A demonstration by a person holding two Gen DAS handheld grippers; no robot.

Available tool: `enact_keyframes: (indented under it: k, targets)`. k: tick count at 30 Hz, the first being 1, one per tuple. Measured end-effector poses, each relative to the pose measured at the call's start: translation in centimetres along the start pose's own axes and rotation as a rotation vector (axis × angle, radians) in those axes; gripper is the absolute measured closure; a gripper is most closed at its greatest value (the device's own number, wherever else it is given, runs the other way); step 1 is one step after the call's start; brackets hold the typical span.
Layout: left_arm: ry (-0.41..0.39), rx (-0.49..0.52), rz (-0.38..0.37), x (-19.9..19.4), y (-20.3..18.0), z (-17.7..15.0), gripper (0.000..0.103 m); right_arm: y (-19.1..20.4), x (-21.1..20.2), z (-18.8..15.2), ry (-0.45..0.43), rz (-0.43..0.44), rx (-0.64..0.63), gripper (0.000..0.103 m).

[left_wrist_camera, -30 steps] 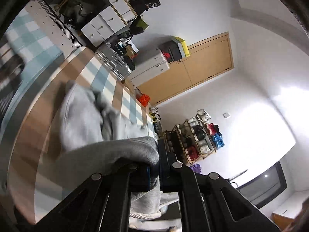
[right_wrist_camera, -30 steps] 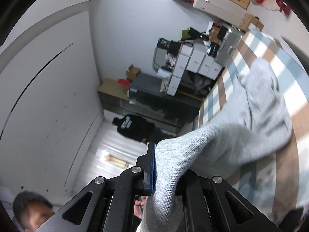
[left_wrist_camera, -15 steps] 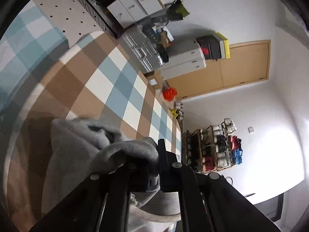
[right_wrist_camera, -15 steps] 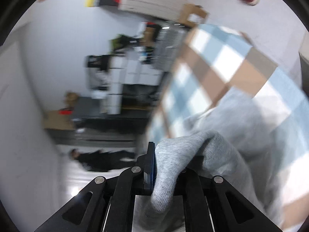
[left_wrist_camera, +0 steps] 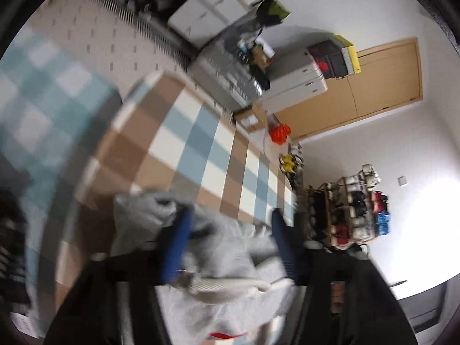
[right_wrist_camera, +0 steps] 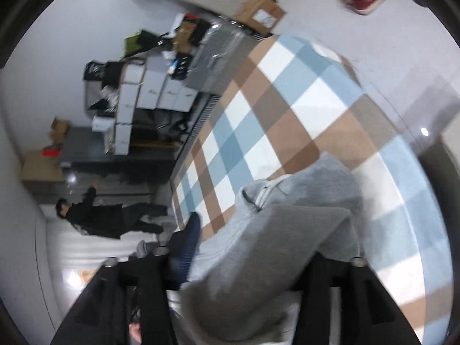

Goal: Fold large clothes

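A grey hooded sweatshirt (left_wrist_camera: 227,307) with a white drawstring (left_wrist_camera: 230,284) lies bunched on the brown, blue and white checked bed cover (left_wrist_camera: 184,143). My left gripper (left_wrist_camera: 230,238) hangs just over it, jaws opening. Its blue pads (left_wrist_camera: 178,241) stand apart, with cloth below and between them but not pinched. In the right wrist view a folded grey sleeve (right_wrist_camera: 287,244) lies across the sweatshirt. My right gripper (right_wrist_camera: 258,253) is also opening. The sleeve rests loose between its fingers and covers the right one.
The checked cover (right_wrist_camera: 273,109) stretches away beyond the garment. A blue checked blanket (left_wrist_camera: 43,109) lies at the left. A person in black (right_wrist_camera: 109,218) stands beside the bed. White drawers (right_wrist_camera: 155,92), a grey suitcase (right_wrist_camera: 221,57) and a shoe rack (left_wrist_camera: 353,210) line the walls.
Both grippers were shut on folds of the grey sweatshirt. Now both have opened and the cloth has dropped onto the bed. Both views have swung toward the cover.
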State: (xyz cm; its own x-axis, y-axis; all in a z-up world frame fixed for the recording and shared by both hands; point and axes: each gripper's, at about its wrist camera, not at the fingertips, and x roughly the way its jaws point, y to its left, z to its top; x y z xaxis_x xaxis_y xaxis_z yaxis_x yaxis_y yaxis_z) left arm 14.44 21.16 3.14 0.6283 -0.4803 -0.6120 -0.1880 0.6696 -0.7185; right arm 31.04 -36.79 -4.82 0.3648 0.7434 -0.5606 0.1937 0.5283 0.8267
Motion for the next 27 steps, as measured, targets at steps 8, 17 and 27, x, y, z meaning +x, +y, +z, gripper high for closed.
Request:
enact_keyframes:
  k: [8,17,27]
  targets:
    - [-0.045,0.1,0.059,-1.2,-3.1,0.0,0.035,4.0,-4.3,-0.2,-0.193,0.113,0.0,0.008]
    - [-0.003,0.531,0.301,2.6,-6.4,-10.6,0.035,7.6,-1.7,-9.6,-0.136,-0.053,-0.468,0.004]
    - [-0.175,0.713,0.486,2.6,-6.7,-17.0,0.035,3.6,5.4,-21.8,-0.087,-0.373,-0.972,0.004]
